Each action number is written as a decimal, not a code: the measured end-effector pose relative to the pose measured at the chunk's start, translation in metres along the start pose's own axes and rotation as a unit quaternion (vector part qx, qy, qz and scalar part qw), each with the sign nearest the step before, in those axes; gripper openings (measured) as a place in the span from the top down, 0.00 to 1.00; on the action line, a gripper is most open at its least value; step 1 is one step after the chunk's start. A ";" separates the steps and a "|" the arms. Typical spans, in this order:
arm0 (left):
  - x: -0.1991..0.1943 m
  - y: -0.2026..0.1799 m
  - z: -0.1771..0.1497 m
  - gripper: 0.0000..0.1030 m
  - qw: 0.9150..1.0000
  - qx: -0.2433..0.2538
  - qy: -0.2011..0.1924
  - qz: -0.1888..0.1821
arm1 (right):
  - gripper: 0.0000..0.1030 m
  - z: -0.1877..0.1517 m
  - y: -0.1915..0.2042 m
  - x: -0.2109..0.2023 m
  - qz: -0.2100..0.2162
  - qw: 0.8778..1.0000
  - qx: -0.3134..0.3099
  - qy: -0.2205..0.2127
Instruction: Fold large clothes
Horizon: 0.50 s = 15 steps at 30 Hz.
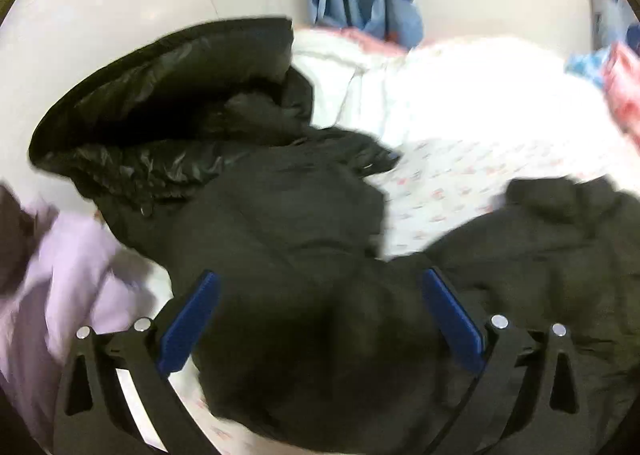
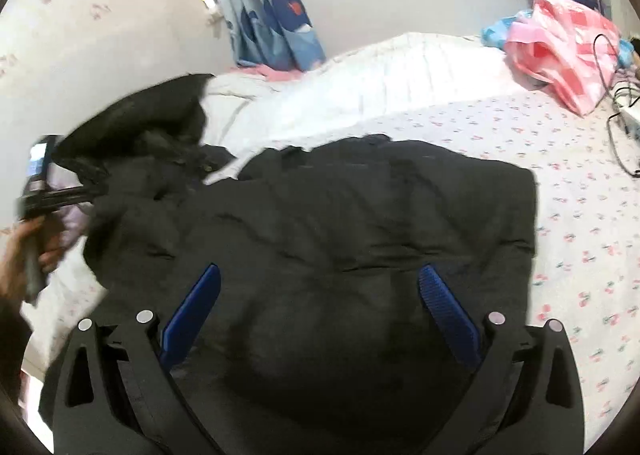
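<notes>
Black padded coat [image 2: 340, 223]: spread on the flowered bed [image 2: 580, 191], hood end bunched up.
Handling: likely soft, bulky, slippery shell; grip seams or hem.
Left claw [image 1: 320, 315]: wide, empty.
Right claw [image 2: 320, 315]: wide, empty.

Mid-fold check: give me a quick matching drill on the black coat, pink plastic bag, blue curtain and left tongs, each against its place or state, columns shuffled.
Things:
1. black coat
2. pink plastic bag
3. blue curtain
4. left tongs

Place or state:
A. hanging by the wall behind the bed
B. open over dark fabric
C. spread across the floral sheet
D. on the far right part of the bed

Pairs: 1-C, 2-D, 3-A, 4-B
</notes>
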<state>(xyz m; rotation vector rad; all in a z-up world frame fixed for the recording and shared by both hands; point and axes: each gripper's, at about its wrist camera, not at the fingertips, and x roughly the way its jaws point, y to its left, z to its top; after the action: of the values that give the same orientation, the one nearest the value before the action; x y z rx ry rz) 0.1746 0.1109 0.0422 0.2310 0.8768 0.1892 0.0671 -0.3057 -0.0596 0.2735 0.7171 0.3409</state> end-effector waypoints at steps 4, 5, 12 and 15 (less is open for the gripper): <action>0.040 -0.028 0.021 0.06 0.994 0.060 0.019 0.087 | 0.07 -0.015 0.010 0.015 0.020 1.000 0.009 0.022; 0.054 -0.033 0.022 0.06 0.989 0.066 0.022 0.127 | 0.07 -0.019 0.011 0.018 0.022 0.999 0.006 0.032; 0.132 -0.023 0.022 0.85 0.973 0.009 0.090 0.212 | 0.07 -0.037 0.017 0.026 0.036 0.999 0.003 0.038; 0.106 0.010 0.016 0.94 0.986 -0.058 0.073 0.136 | 0.07 -0.037 0.013 0.027 0.048 0.998 0.008 0.034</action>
<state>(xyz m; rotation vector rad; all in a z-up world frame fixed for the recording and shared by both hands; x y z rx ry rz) 0.2530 0.1461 -0.0230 0.2302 0.9740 0.5147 0.0583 -0.2782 -0.0975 0.3135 0.7757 0.4381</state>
